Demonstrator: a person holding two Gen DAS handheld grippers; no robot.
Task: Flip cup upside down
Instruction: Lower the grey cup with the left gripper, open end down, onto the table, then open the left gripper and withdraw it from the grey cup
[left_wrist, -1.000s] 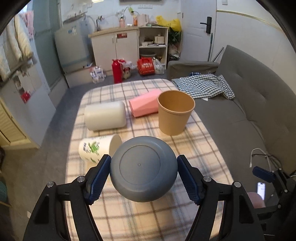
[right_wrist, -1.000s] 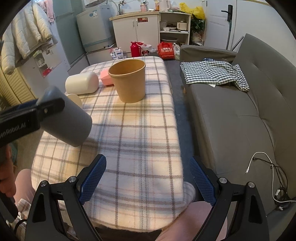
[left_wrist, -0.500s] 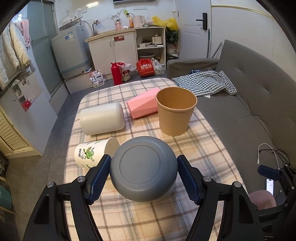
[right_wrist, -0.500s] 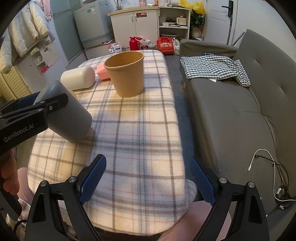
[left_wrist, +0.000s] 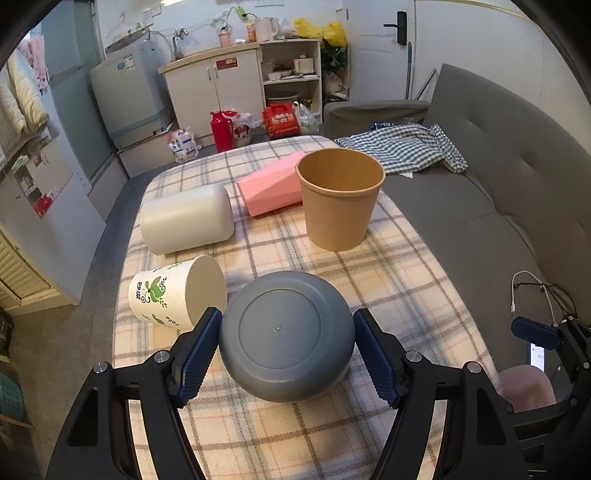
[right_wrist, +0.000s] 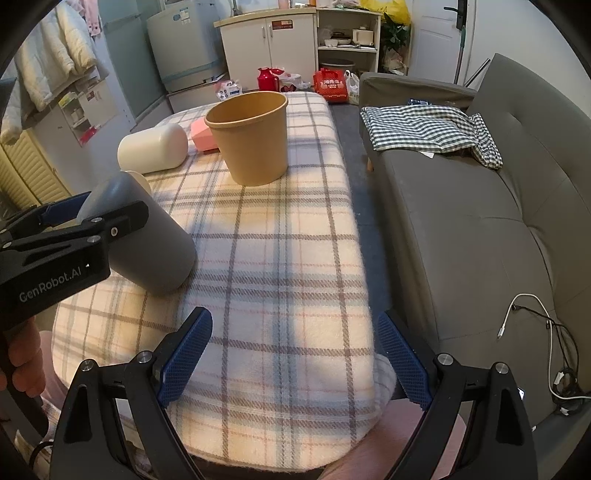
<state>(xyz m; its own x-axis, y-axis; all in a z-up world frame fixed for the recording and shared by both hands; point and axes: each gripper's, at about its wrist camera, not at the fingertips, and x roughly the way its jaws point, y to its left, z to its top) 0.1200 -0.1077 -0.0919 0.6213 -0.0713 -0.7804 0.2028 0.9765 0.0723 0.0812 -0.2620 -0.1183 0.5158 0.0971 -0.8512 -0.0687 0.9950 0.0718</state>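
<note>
My left gripper (left_wrist: 286, 350) is shut on a grey cup (left_wrist: 286, 334), its flat base facing the camera. In the right wrist view the grey cup (right_wrist: 155, 251) is tilted, mouth down and toward the plaid table (right_wrist: 288, 258), its lower edge at or just above the cloth; the left gripper's finger (right_wrist: 107, 225) clamps its side. My right gripper (right_wrist: 295, 354) is open and empty over the table's near edge, to the right of the cup.
A brown paper cup (left_wrist: 340, 199) stands upright at mid table. A pink cup (left_wrist: 273, 188), a white cup (left_wrist: 186, 223) and a leaf-printed paper cup (left_wrist: 177, 291) lie on their sides. A grey sofa (right_wrist: 480, 206) with a checked cloth (right_wrist: 428, 129) runs along the right.
The left gripper has lowered and tilted the grey cup toward the table, mouth downward. The right gripper has stayed open and nearly still.
</note>
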